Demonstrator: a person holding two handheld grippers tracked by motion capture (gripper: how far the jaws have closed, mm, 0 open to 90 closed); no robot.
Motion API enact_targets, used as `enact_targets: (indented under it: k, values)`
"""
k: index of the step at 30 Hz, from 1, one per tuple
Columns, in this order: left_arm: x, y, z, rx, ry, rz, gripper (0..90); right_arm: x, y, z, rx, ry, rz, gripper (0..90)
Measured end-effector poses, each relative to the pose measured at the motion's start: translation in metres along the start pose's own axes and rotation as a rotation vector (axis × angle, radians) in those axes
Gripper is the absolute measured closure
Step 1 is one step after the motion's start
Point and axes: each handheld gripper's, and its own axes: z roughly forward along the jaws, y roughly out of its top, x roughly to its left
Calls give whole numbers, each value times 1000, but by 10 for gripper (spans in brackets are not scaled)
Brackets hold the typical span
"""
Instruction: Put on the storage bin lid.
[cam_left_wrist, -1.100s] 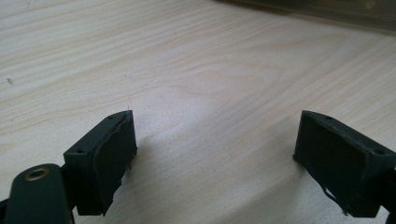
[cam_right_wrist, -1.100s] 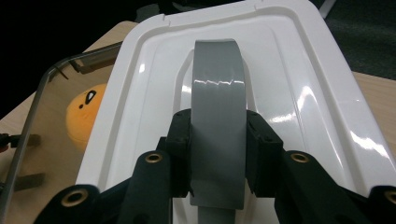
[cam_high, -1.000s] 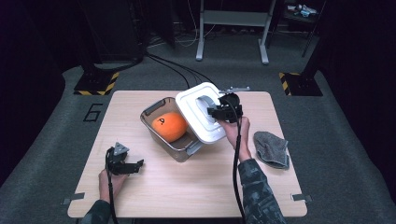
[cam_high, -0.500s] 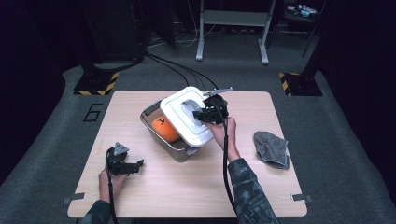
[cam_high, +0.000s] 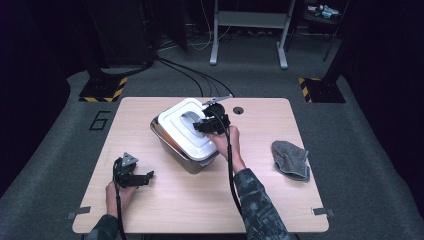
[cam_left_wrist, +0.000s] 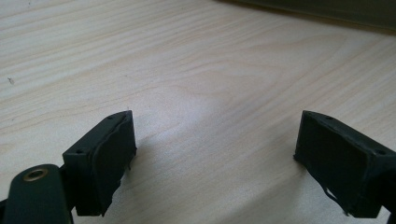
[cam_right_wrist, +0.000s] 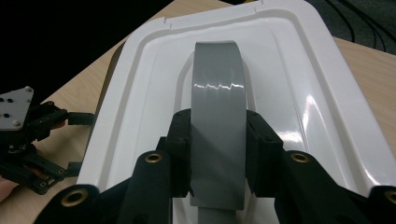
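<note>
Since the earlier frame the white lid (cam_high: 187, 129) has been carried leftward by the right tool (cam_high: 204, 125) and now sits over the steel container (cam_high: 172, 146), hiding the orange object inside. Near the front-left corner of the bench (cam_high: 280, 200), the left tool (cam_high: 136, 178) is held idle, jaws apart. Further back, mid-bench, the right tool is clamped on the lid's grey handle (cam_right_wrist: 217, 121). The lid is judged light, stiff and glossy, so slippery; the handle is the best hold.

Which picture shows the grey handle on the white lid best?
The right gripper view: the grey handle fills its middle, pinched between the right gripper's black fingers. In the high view it is a small arch on the white lid.
</note>
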Motion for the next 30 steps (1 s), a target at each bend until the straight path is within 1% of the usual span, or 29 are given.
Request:
enact_targets:
  k: [2, 5, 9, 10, 17, 18, 20, 21, 22, 23, 24, 27, 28, 30]
  values:
    - [0, 0, 0, -1, -1, 0, 119, 3, 1, 3, 2, 7, 3, 663]
    - [0, 0, 0, 0, 0, 0, 119, 4, 1, 6, 5, 14, -7, 663]
    - [0, 0, 0, 0, 0, -1, 119, 8, 2, 11, 12, 20, 3, 663]
    - [0, 0, 0, 0, -1, 0, 119, 9, 2, 14, 20, 23, -5, 663]
    - [0, 0, 0, 0, 0, -1, 119, 11, 3, 21, 24, 30, -10, 661]
    - [0, 0, 0, 0, 0, -1, 119, 12, 3, 22, 31, 30, 0, 661]
    - [0, 0, 0, 0, 0, 0, 120, 12, 3, 25, 38, 28, -19, 660]
    - [0, 0, 0, 0, 0, 0, 119, 12, 3, 25, 43, 31, -7, 660]
    - [0, 0, 0, 0, 0, 0, 119, 12, 3, 26, 44, 37, -16, 660]
    - [0, 0, 0, 0, 0, 0, 119, 12, 3, 26, 44, 37, -16, 660]
    - [0, 0, 0, 0, 0, -1, 120, 13, 3, 28, 48, 33, -28, 660]
    - [0, 0, 0, 0, 0, 0, 120, 13, 3, 28, 44, 33, -30, 659]
    - [0, 0, 0, 0, 0, 0, 120, 14, 3, 28, 47, 30, -23, 657]
    - [0, 0, 0, 1, 0, 1, 119, 14, 3, 27, 45, 25, -28, 642]
